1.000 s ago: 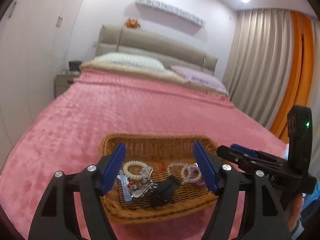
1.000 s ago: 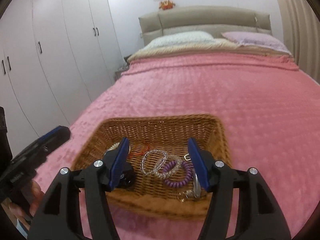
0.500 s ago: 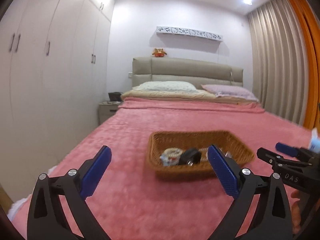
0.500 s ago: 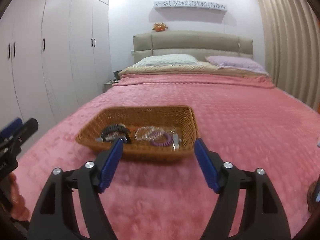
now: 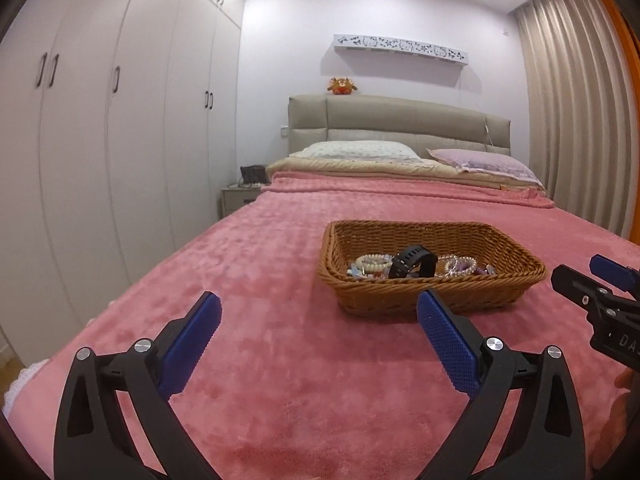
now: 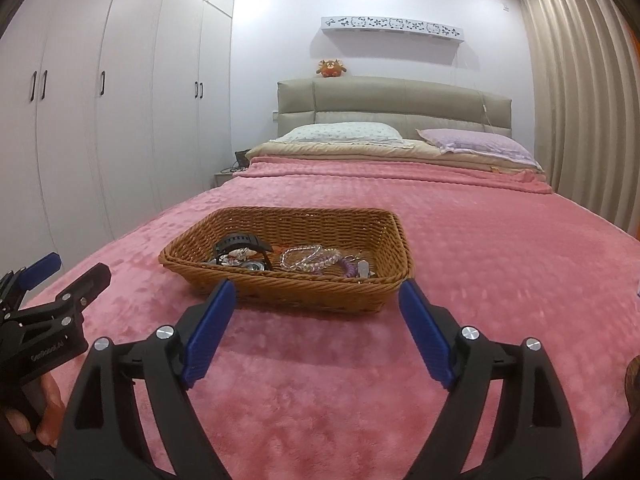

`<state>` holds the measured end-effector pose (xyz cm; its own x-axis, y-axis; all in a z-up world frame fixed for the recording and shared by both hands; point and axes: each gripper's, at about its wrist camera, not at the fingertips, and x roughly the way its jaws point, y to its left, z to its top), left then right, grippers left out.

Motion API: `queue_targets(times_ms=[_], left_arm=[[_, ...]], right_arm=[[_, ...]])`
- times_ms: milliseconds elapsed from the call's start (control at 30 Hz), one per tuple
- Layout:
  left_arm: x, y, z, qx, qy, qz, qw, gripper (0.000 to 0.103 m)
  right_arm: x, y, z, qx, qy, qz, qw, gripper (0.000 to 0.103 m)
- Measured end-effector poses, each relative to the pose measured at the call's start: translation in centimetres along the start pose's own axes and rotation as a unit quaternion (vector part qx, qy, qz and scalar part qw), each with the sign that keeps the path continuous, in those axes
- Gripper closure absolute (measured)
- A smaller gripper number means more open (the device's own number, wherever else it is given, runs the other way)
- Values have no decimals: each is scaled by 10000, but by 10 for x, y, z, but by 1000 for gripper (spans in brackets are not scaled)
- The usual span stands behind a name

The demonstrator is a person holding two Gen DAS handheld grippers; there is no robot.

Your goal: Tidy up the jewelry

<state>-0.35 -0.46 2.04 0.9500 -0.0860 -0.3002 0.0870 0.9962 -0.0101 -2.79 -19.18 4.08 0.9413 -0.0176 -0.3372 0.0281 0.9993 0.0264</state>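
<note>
Left wrist view: the left claw (image 5: 318,322) hangs over the pink blanket (image 5: 280,380) of the bed, its 2 blue pads spread wide with nothing between them; its jaws have just been opening. Ahead and to the right sits the wicker basket (image 5: 430,294), rectangular, its long axis running across the bed's width, in the bed's near half and closer to the curtain-side edge than to the wardrobe-side edge. Inside lie a black watch (image 5: 412,266) standing on its strap loop, a pale bead bracelet (image 5: 370,262) to its left and clear and purple bracelets (image 5: 460,265) to its right. At the right border the right claw (image 5: 592,276) enters, its body printed with letters cut off at "DA".

Right wrist view: the right claw (image 6: 314,308) is also spread, empty, just short of the basket's (image 6: 288,288) near long wall, its jaws having just been opening. The watch (image 6: 240,246) lies in the left part, the clear bracelets (image 6: 310,258) in the middle, a purple coil (image 6: 350,270) and a silver clip (image 6: 363,267) towards the right. The left claw (image 6: 66,272) shows at the left border, a hand (image 6: 38,412) on its grip; its label is too small to read with certainty.
</note>
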Motion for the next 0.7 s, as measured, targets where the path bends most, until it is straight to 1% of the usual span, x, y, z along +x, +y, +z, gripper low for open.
queue_targets(times_ms=[133, 233, 500, 600, 700], left_arm=[[0, -5, -2, 88, 6, 14, 10000, 8], [-1, -7, -3, 134, -7, 13, 9999, 8], [0, -2, -3, 0, 39, -21, 10000, 8], [1, -1, -2, -35, 64, -30, 10000, 8], [1, -1, -2, -37, 80, -26, 10000, 8]], right_arm=[[2, 2, -1, -37, 19, 7, 10000, 23], [4, 3, -3, -44, 74, 0, 10000, 21], [4, 6, -4, -82, 74, -20, 9999, 20], [5, 5, -4, -49, 84, -32, 9999, 17], [5, 4, -4, -18, 93, -27, 10000, 17]])
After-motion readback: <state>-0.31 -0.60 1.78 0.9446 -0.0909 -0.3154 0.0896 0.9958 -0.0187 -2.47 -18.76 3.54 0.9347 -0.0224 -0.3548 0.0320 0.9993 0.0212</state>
